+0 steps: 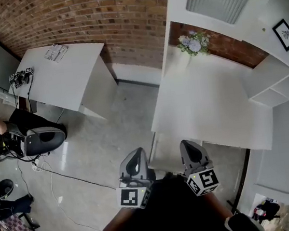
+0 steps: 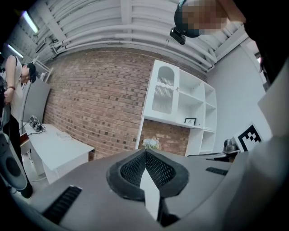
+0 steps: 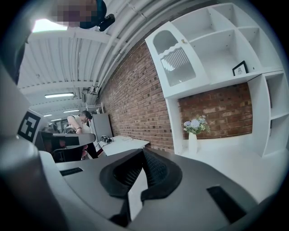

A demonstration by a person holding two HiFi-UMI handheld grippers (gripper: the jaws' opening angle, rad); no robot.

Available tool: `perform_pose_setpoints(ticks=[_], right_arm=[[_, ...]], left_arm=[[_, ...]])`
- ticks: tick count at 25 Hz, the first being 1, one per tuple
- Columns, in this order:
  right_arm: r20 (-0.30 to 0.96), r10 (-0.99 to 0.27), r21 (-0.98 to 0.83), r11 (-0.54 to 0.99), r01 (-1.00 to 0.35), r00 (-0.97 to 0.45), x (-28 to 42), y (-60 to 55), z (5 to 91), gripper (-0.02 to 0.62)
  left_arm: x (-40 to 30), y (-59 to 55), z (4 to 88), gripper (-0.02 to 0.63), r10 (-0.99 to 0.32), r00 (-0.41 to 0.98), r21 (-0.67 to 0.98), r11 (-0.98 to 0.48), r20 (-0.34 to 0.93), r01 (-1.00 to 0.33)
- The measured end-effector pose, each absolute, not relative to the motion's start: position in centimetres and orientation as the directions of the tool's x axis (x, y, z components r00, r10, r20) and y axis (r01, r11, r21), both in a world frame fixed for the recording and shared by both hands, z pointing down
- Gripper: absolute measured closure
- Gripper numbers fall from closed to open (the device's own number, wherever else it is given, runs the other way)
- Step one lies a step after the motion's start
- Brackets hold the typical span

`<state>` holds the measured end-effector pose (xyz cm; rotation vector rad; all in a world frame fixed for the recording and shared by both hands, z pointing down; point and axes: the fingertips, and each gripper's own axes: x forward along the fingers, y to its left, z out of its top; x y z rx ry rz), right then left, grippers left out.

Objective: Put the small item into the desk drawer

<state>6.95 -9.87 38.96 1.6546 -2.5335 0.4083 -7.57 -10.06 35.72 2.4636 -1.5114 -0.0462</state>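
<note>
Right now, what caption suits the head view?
Left tool and right tool, both shut, face a white desk bearing flowers.

Wall: red brick wall [image 1: 95, 14], rough and matt, with pale mortar joints.
Desk: white desk top [image 1: 211, 104], smooth, matt, painted look.
Floor: grey floor [image 1: 110, 137], smooth with a slight gloss, like polished concrete.
Cabinet door: ribbed glass pane [image 3: 178, 63], set in a white painted frame.
Grippers: left gripper [image 2: 145, 151] and right gripper [image 3: 143, 151] have grey matt plastic shells; black pads [image 2: 131, 170] have a fine mesh texture.
Vase: slim white vase [image 3: 193, 142], smooth with a faint sheen.
</note>
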Motion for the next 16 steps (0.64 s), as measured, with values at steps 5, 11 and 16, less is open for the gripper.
perform_pose_setpoints(ticks=[5,11,16], right_arm=[[0.215,-0.884,-0.169,0.384,-0.908,-0.414,6.91,-9.79,39.01,0.581],[0.221,-0.88,-0.176,0.387,-0.905,-0.419,6.65,-9.52,38.99,0.581],[0.219,-0.876,-0.181,0.395,-0.9,-0.429,6.54,-9.19,38.99,0.581]], left_arm=[[-7.48,-9.66,35.87,0.583,-0.879,0.468,0.211,-0.442,0.094,-0.872],[-7.65,-9.5,35.71,0.583,-0.882,0.462,0.206,-0.437,0.092,-0.875],[-7.49,-9.1,35.65,0.583,-0.887,0.45,0.237,-0.418,0.102,-0.877]])
